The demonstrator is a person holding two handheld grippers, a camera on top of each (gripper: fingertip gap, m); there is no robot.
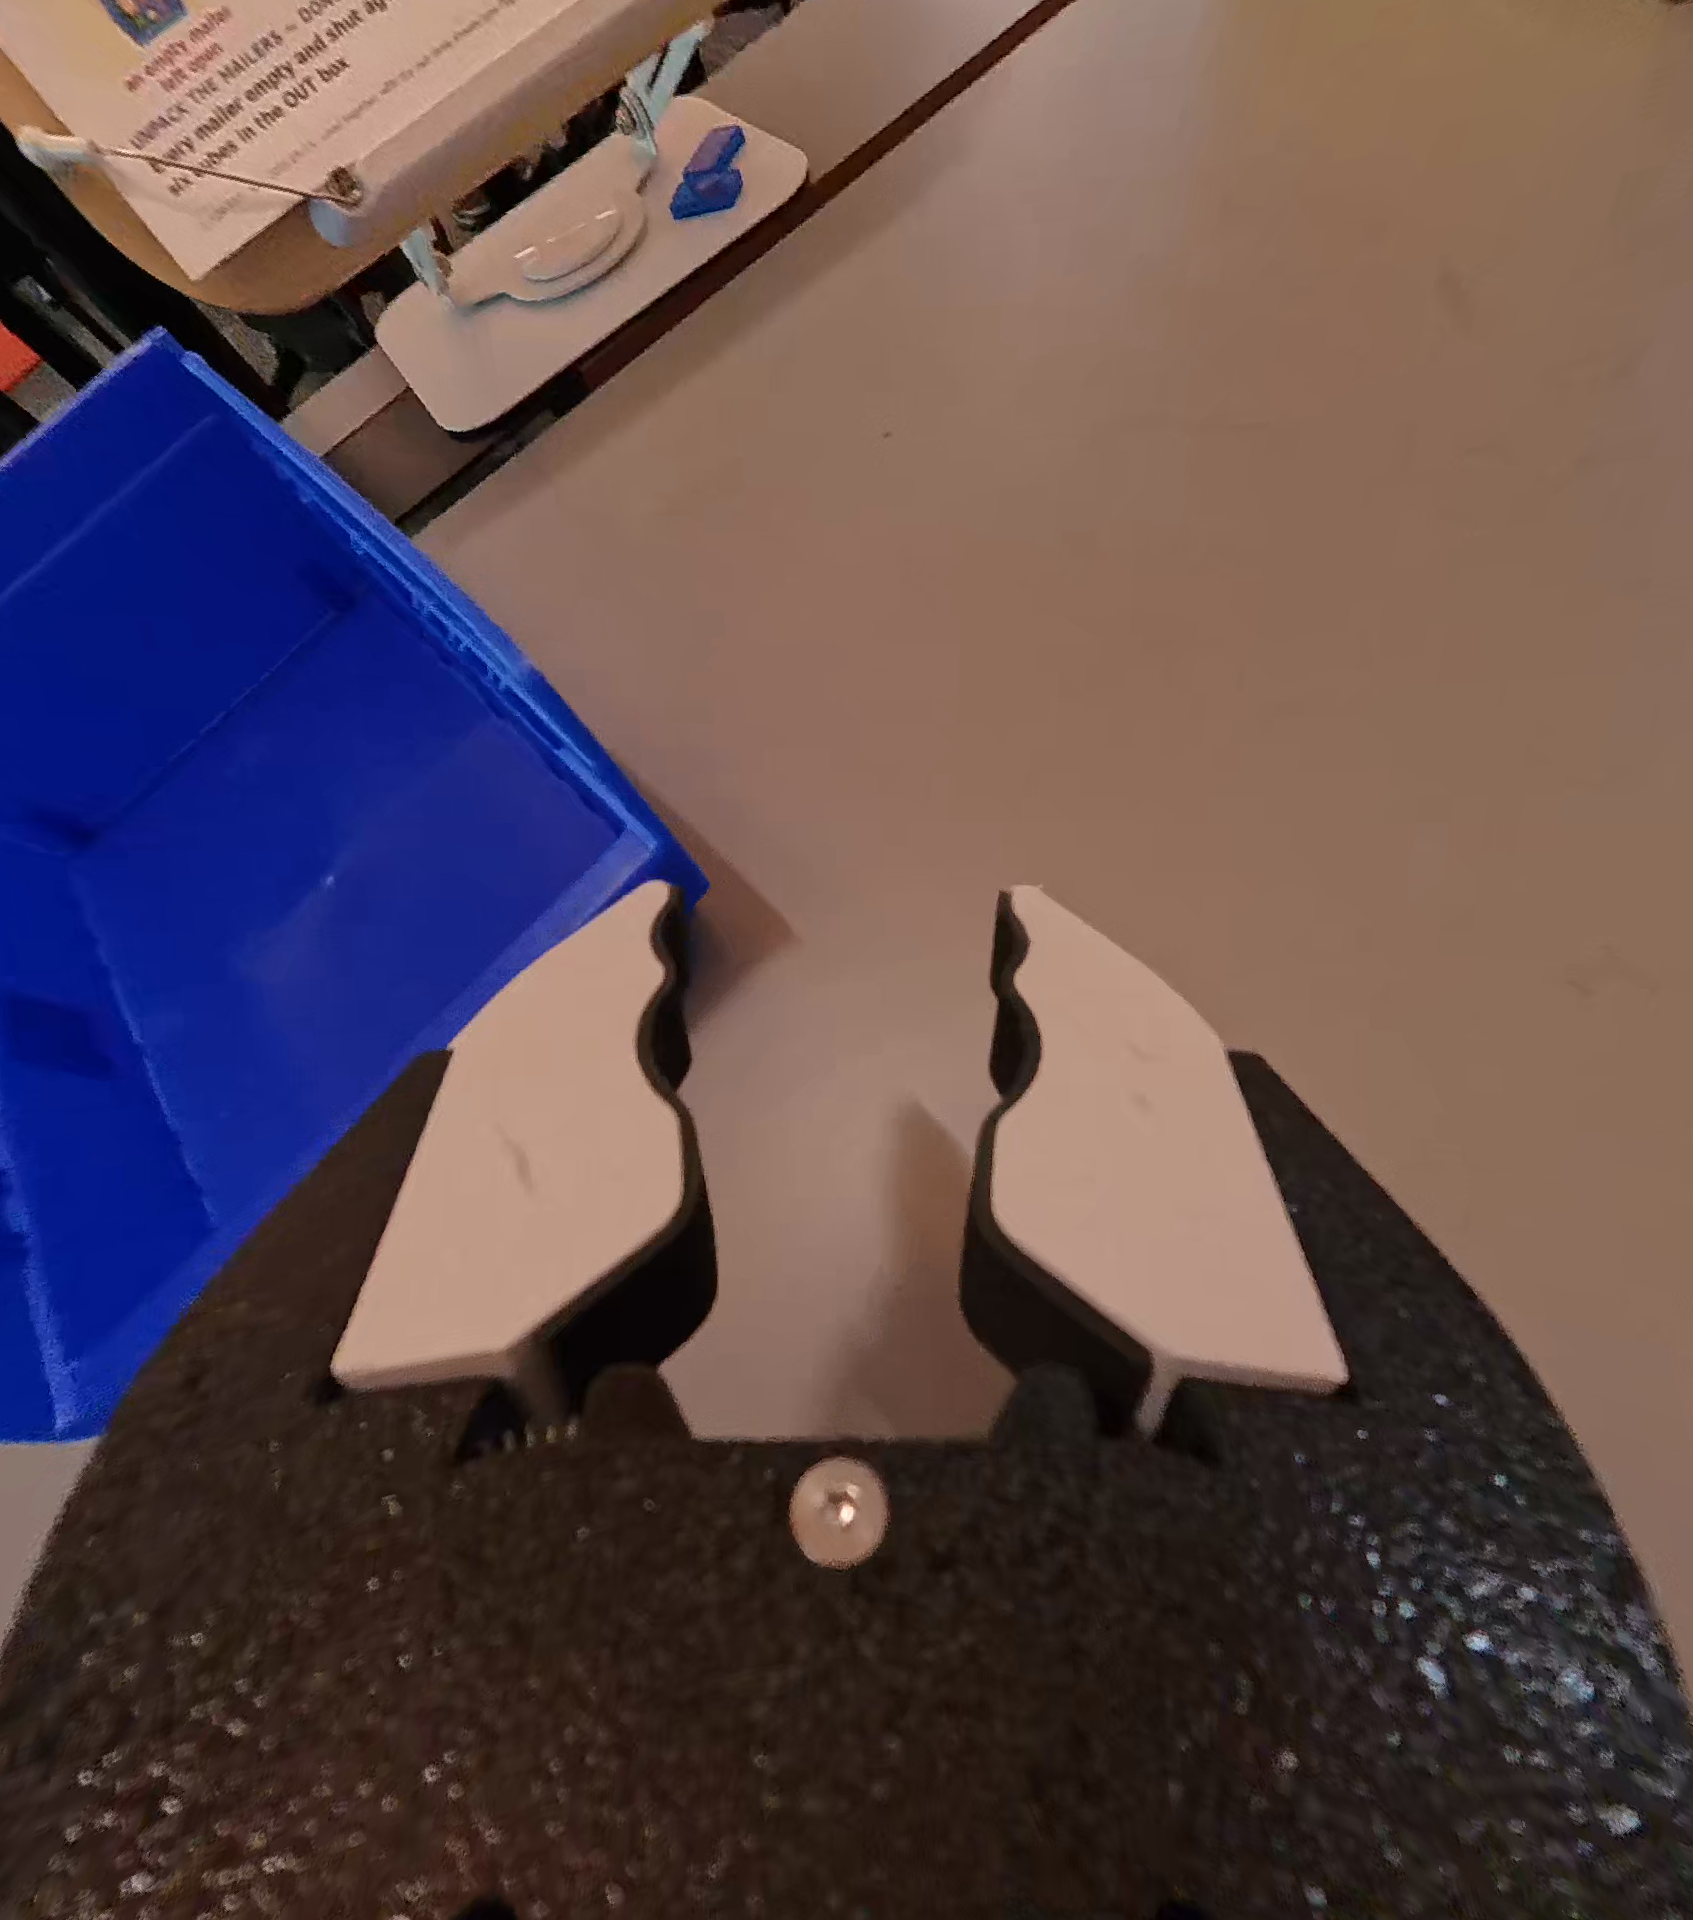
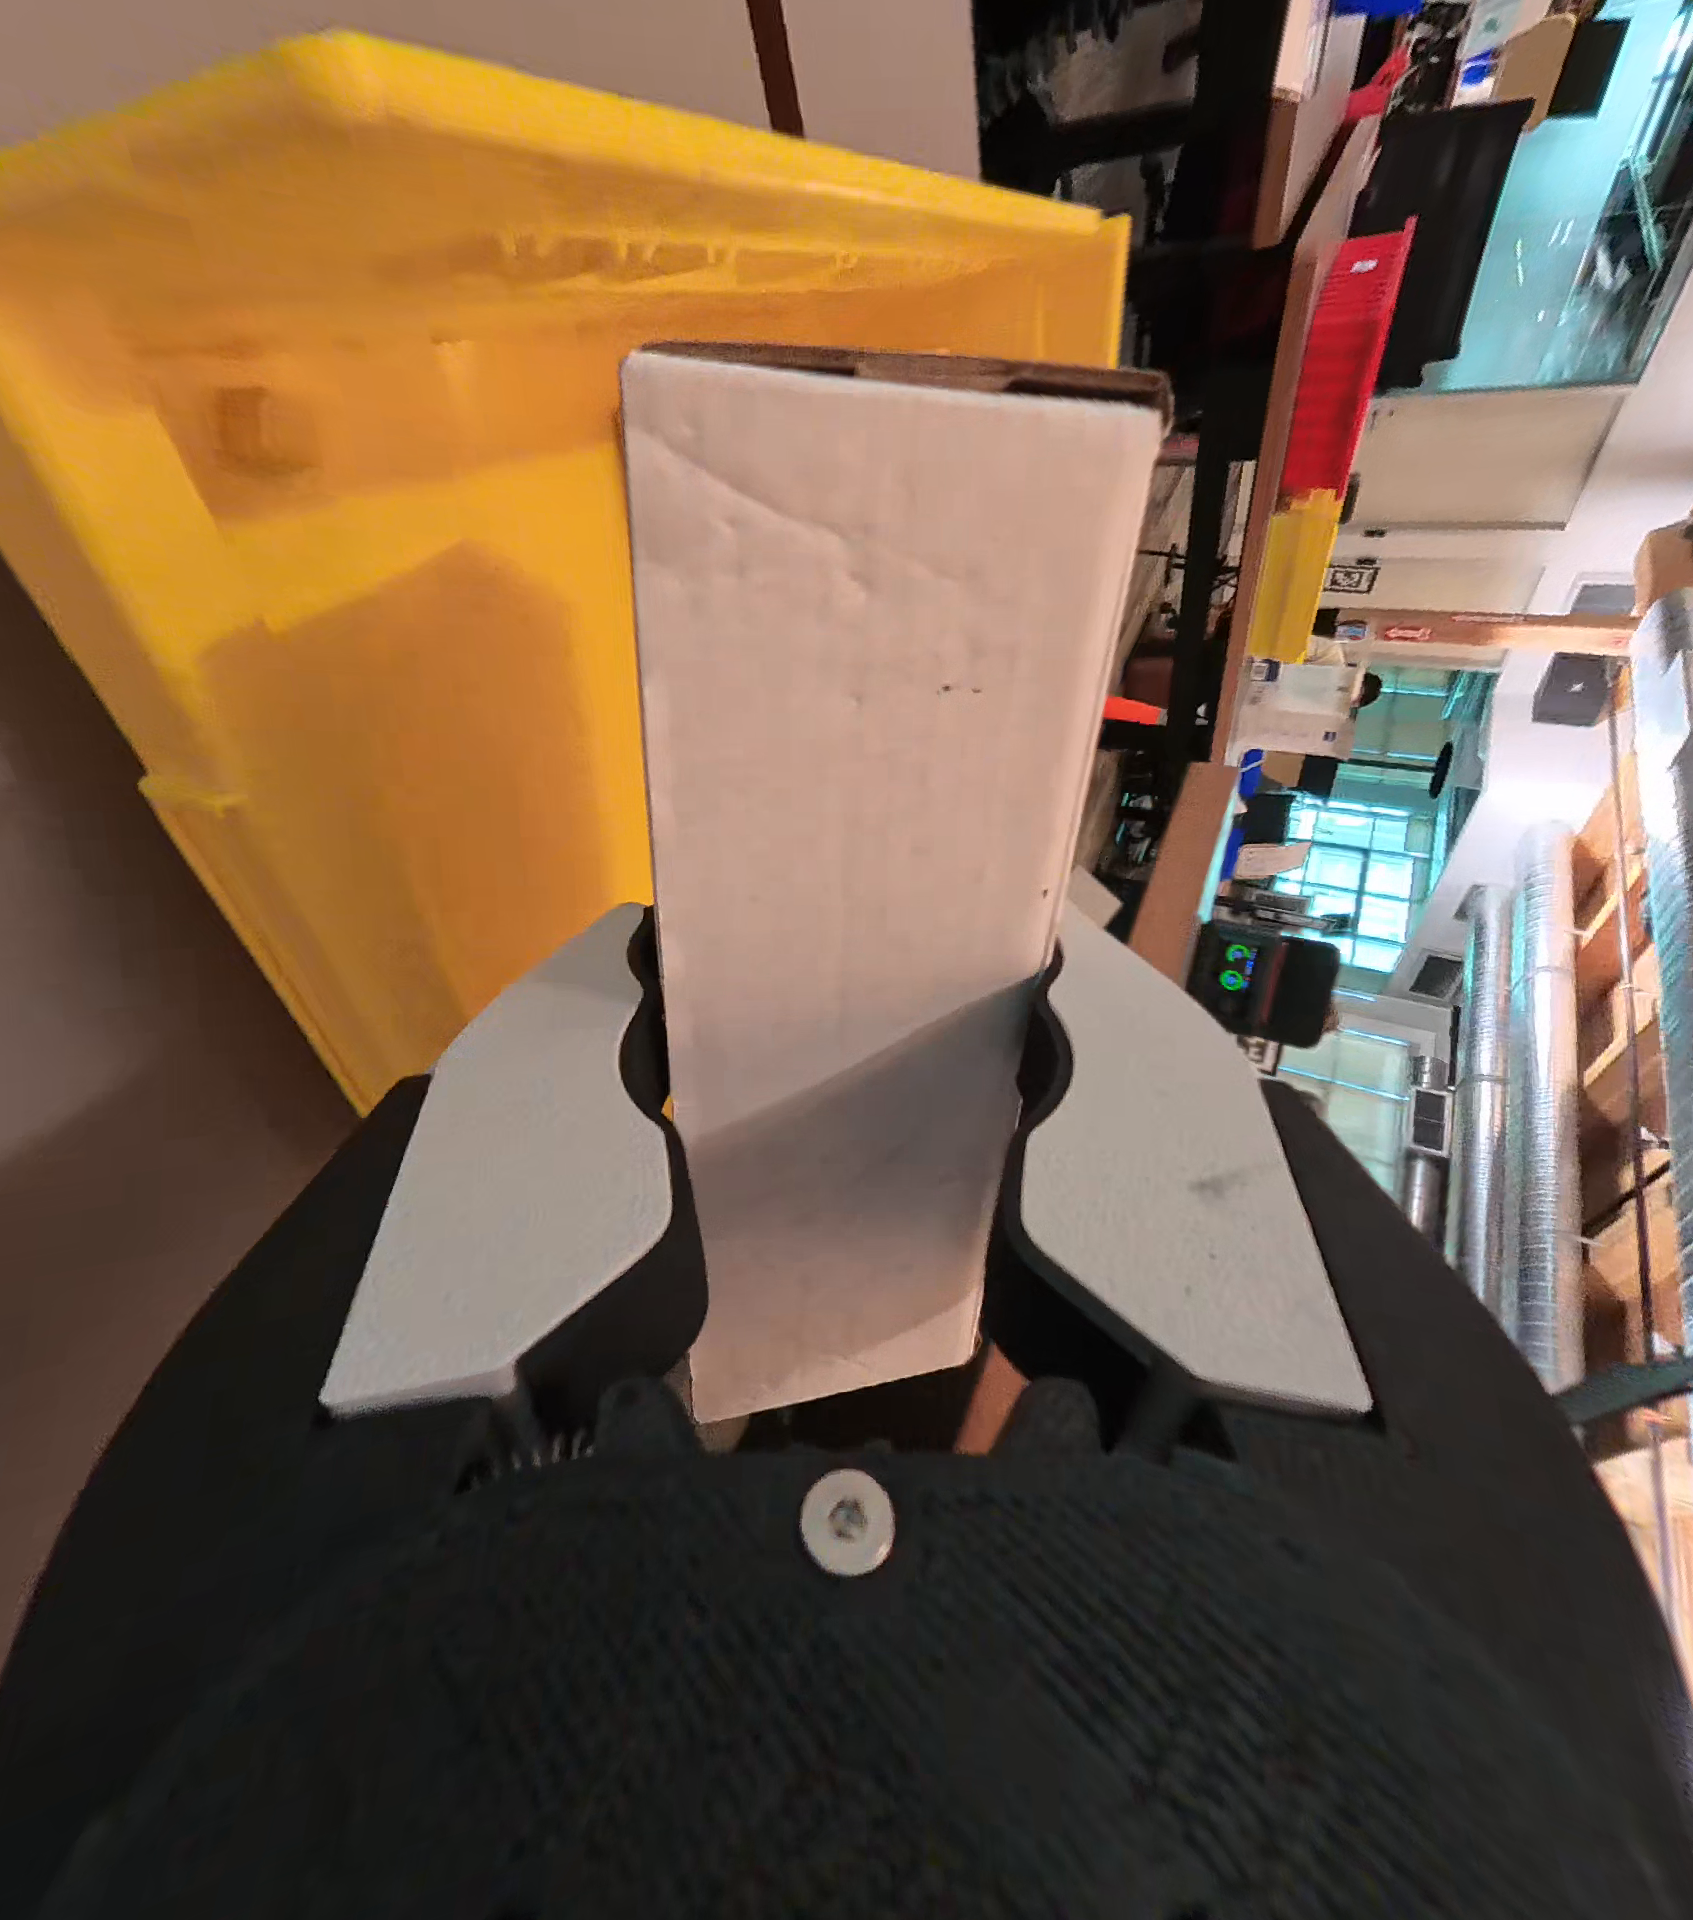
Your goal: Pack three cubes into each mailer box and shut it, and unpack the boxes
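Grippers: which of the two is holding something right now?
The right gripper: its jaws clamp a white cardboard mailer box in front of the yellow plastic bin. The left gripper is open with nothing between its jaws, beside the blue plastic bin.

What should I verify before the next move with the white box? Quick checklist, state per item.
1. Right gripper clamped on the mailer box: ok.
2. Box flaps shut: cannot tell; only one white face and the far edge show.
3. Cubes inside the box: cannot tell.
4. Left gripper open and holding nothing, over the table: ok.
5. Blue bin shows no cubes: ok.
6. Yellow bin contents: cannot tell, blurred.
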